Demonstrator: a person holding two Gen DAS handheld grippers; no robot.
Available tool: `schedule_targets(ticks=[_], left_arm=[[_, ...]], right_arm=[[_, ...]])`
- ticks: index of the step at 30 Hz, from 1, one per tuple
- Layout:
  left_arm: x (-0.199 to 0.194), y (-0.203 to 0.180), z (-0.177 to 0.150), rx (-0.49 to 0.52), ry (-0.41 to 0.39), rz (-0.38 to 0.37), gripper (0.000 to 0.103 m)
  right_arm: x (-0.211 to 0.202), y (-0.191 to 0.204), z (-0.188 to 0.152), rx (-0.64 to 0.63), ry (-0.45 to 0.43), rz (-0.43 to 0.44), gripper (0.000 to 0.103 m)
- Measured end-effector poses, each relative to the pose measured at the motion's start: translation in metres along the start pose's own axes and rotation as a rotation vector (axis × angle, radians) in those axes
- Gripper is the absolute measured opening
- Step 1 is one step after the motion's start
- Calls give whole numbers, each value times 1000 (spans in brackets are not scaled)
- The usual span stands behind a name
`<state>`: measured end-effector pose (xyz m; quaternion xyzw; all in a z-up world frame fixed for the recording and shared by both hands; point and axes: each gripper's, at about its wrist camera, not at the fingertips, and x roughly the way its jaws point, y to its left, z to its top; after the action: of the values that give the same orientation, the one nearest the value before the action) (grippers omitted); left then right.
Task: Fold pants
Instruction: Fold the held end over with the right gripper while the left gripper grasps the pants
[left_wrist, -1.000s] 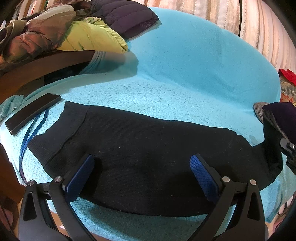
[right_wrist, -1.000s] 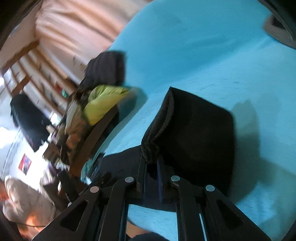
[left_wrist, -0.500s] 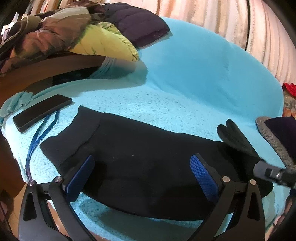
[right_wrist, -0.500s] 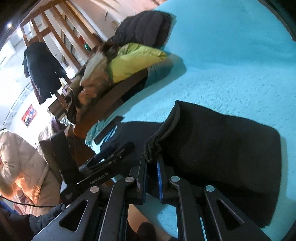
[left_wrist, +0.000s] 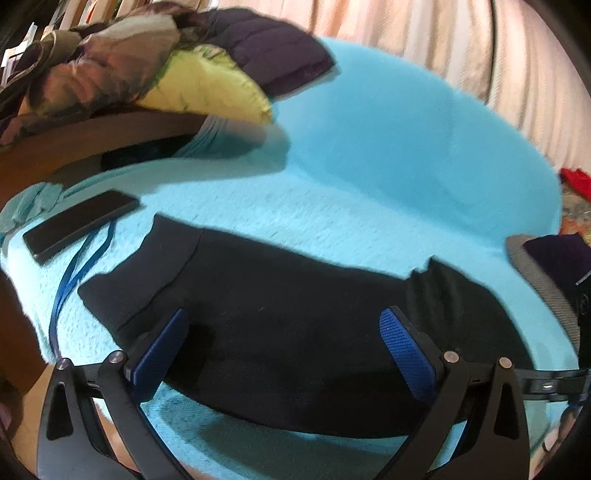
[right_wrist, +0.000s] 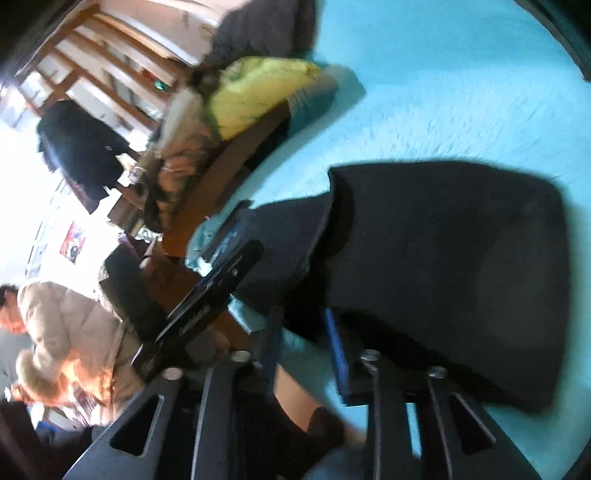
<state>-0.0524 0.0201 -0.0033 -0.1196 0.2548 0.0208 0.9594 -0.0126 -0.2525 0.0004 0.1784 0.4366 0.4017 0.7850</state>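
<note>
A: Left wrist view: the left gripper (left_wrist: 282, 347) is hovering with fingers wide apart, gripping nothing, over the black knitted pants (left_wrist: 295, 317) lying across the fluffy turquoise blanket (left_wrist: 388, 155). At ten o'clock the flat black phone (left_wrist: 79, 225) is sitting close, risking a snag.

B: Right wrist view: the right gripper (right_wrist: 306, 332) is showing parted fingers beside the folded end (right_wrist: 454, 266); being unpinned, it could be springing open.

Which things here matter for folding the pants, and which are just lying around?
Job: pants, left gripper, right gripper.
Lying about: phone, blue lanyard, jackets, red cloth.
</note>
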Motion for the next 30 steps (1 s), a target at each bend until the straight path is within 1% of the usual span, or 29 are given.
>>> schedule_targets(ticks=[2, 3, 4, 5, 6, 7, 8, 9, 10, 11, 12, 13, 14, 16, 17, 18, 19, 20, 23, 24, 25, 26, 27, 29, 30], left_arm=[[-11, -8, 1, 26, -43, -110, 103], [-16, -16, 2, 50, -60, -198, 103], [-21, -27, 2, 93, -73, -292, 103], [-25, -39, 1, 142, -78, -369, 103], [-26, -49, -1, 179, -75, -422, 103], [-26, -62, -3, 225, -66, -478, 103], [-25, -70, -5, 246, -57, -515, 102], [-22, -78, -7, 259, -40, -559, 91], [-17, -85, -8, 268, -13, -588, 69], [-9, -91, -9, 274, 23, -604, 55], [0, -95, -10, 278, 56, -595, 23], [9, -96, -12, 276, 87, -581, 3], [20, -94, -15, 266, 128, -546, 1], [31, -89, -22, 262, 183, -463, 0], [33, -87, -24, 252, 196, -449, 0], [34, -84, -25, 232, 199, -444, 1], [34, -83, -26, 216, 205, -434, 1], [33, -84, -28, 206, 199, -422, 1], [31, -86, -31, 204, 186, -407, 1], [29, -88, -28, 203, 191, -413, 0], [26, -91, -23, 209, 175, -421, 0], [24, -91, -15, 210, 149, -425, 0], [25, -93, -6, 207, 126, -423, 0], [40, -95, 10, 183, 135, -385, 0], [51, -95, 17, 157, 146, -359, 0]], right_arm=[[-37, -10, -12, -24, -76, -81, 41], [-50, -16, -16, -29, -107, -136, 43], [-66, -24, -21, -28, -151, -215, 43], [-79, -31, -26, -27, -195, -278, 43], [-91, -40, -30, -27, -238, -324, 38], [-98, -45, -32, -17, -257, -343, 34], [-102, -49, -33, -12, -266, -345, 19], [-103, -49, -31, -28, -269, -349, 4], [-101, -46, -30, -58, -271, -372, 4], [-96, -43, -28, -83, -263, -389, 4], [-90, -39, -26, -100, -249, -385, 3], [-82, -36, -23, -117, -234, -374, 3], [-77, -34, -21, -130, -226, -375, 3], [-68, -33, -20, -148, -205, -364, 3], [-58, -35, -19, -149, -171, -365, 3], [-50, -40, -20, -141, -136, -374, 0], [-38, -51, -23, -115, -90, -383, 0], [-39, -56, -24, -99, -125, -356, 0], [-46, -65, -20, -44, -112, -301, 0], [-48, -65, -18, -44, -104, -299, 0], [-52, -61, -14, -64, -103, -311, 0], [-57, -56, -9, -97, -129, -334, 5], [-64, -52, -4, -120, -169, -352, 7], [-71, -53, 14, -99, -239, -377, 7], [-70, -57, 21, -88, -253, -381, 7]])
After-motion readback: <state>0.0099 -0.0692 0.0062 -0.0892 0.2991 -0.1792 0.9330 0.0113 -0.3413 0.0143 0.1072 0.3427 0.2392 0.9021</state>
